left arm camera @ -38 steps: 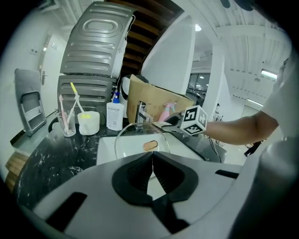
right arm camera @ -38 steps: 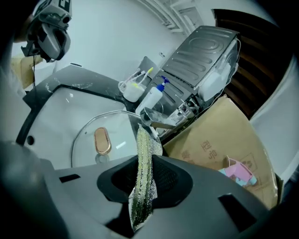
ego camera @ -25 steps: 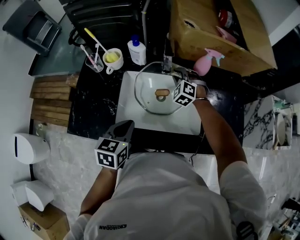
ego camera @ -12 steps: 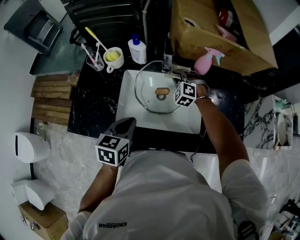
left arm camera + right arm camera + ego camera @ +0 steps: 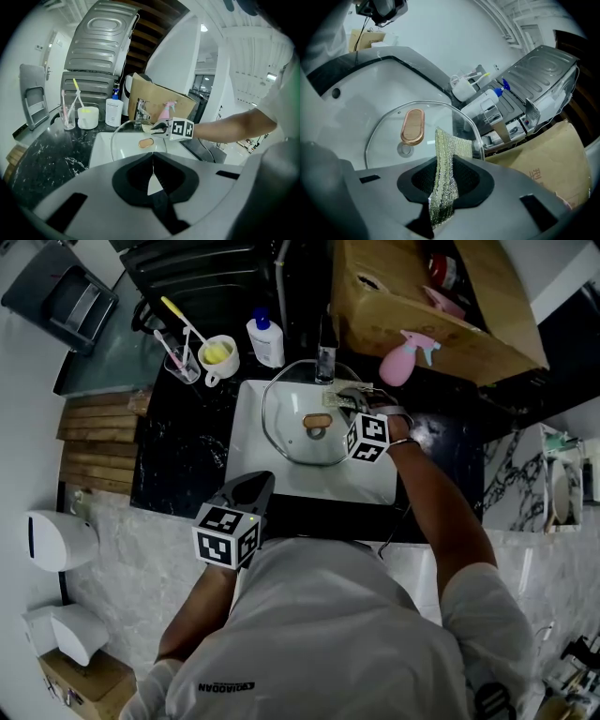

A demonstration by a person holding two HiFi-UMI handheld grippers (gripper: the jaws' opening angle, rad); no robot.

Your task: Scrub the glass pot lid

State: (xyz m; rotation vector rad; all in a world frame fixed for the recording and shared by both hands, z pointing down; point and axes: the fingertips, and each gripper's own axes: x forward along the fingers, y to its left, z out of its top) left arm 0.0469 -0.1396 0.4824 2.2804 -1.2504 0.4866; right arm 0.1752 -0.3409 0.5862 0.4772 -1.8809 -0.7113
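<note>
Head view: glass lid [image 5: 305,427] lying in the sink [image 5: 246,465] at 12 o'clock, judged stiff, slippery and breakable, best held by its wooden knob [image 5: 317,423]; right gripper [image 5: 442,187] clamped on a scouring cloth [image 5: 447,150] at the lid's 2 o'clock rim; left gripper [image 5: 152,180] closed on nothing at 6 o'clock; cloth-to-glass contact unclear.

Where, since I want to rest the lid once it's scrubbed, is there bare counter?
The black counter left of the sink, between it and the wooden slats, is bare. Right of the sink a narrower strip lies partly under the arm. Behind the sink it is crowded: mug, toothbrush glass, bottle, faucet, spray bottle. The sink holds the glass lid.
</note>
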